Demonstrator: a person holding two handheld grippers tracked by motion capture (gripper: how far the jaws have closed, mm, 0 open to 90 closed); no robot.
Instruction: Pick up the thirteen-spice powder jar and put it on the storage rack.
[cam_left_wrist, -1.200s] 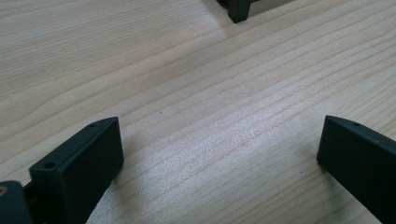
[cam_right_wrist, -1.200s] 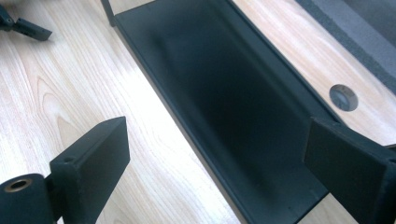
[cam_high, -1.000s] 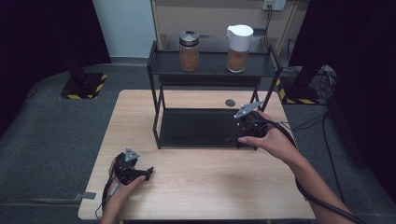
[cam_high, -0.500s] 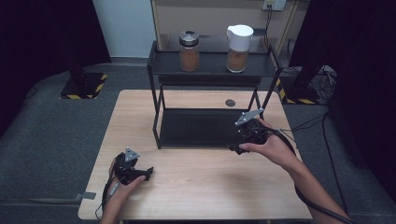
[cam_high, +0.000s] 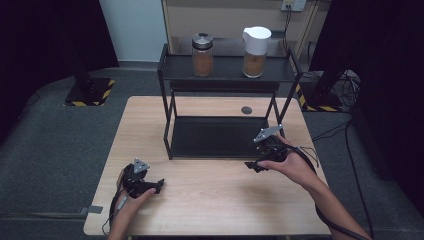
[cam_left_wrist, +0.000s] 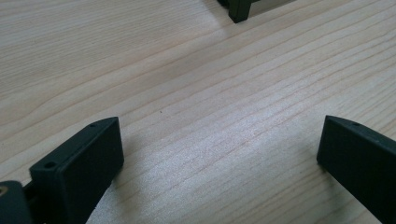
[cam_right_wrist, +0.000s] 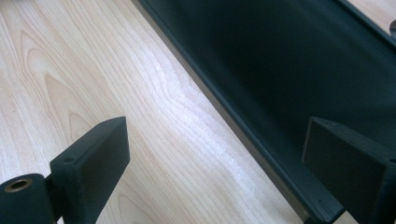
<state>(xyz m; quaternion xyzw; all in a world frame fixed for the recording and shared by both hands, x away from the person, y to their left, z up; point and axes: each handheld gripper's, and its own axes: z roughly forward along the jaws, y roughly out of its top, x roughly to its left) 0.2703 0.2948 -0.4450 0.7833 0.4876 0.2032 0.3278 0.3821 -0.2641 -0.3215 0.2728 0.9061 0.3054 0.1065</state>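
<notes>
- The left gripper (cam_high: 159, 184) rests low on the table (cam_high: 210, 200), jaws wide and empty, likely parked while the other hand works.
- The right gripper (cam_high: 250, 165) hangs at the front right corner of the rack (cam_high: 167, 125), jaws wide with nothing between them, straddling the edge of its lower shelf (cam_right_wrist: 299, 74).
- Two jars (cam_high: 202, 48) (cam_high: 256, 46) stand on the rack's top shelf, well apart from both grippers, probably kept up there within reach.

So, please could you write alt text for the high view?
A person's left gripper and right gripper, both open and empty, sit low over a wooden table before a black two-tier rack with two jars on top.
</notes>
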